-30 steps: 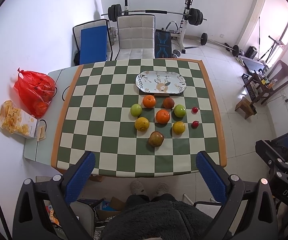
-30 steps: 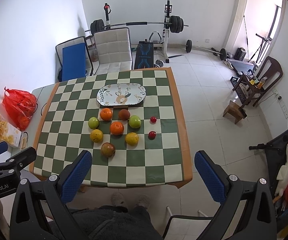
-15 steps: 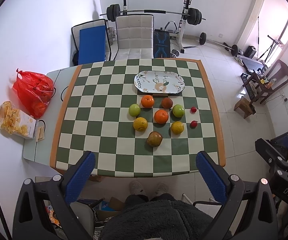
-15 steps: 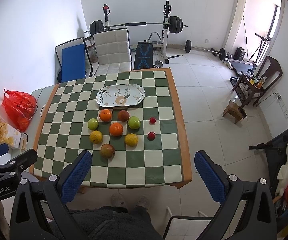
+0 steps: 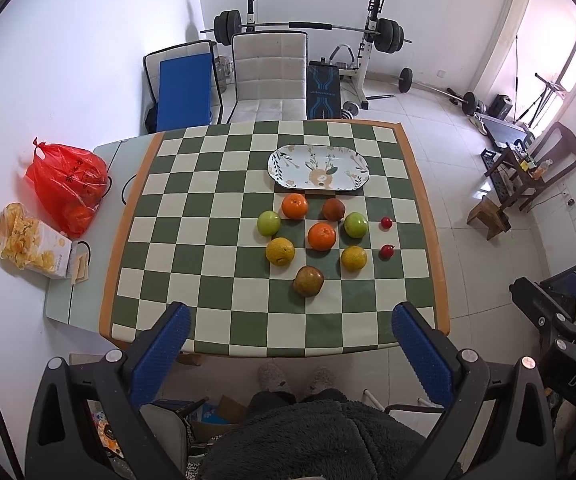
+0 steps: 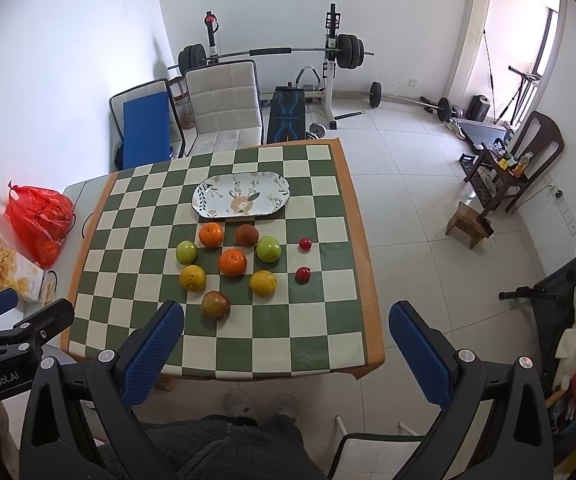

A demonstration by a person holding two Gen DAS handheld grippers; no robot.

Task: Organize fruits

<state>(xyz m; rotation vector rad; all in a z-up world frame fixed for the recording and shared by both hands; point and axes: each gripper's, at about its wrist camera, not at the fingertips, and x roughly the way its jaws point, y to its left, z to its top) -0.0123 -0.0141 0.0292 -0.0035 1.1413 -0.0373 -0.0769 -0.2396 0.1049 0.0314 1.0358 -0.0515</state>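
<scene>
Several fruits lie on the green-and-white checkered table [image 5: 208, 280] [image 6: 320, 320]: two oranges [image 5: 321, 236] [image 6: 232, 262], two green apples [image 5: 355, 224] [image 6: 268, 248], two yellow citrus [image 5: 279, 251] [image 6: 263, 283], a reddish-brown apple [image 5: 308, 280] [image 6: 215, 306], a dark brown fruit [image 5: 333, 209] [image 6: 247, 234] and two small red fruits [image 5: 387, 251] [image 6: 303, 275]. An empty floral oval plate [image 5: 318, 167] [image 6: 241, 199] sits just behind them. My left gripper [image 5: 288, 344] and right gripper [image 6: 286, 344] hang high over the near table edge, both open and empty.
A red plastic bag [image 5: 68, 184] and a snack box [image 5: 32, 246] rest on the table's left side strip. Chairs [image 5: 268, 76] stand behind the table, with a barbell rack [image 5: 368, 40] beyond. The person's slippered feet [image 5: 296, 376] show below the near edge.
Both views have drifted slightly, so the table and fruits sit a little lower in frame. No fruit has moved and both grippers stay open.
</scene>
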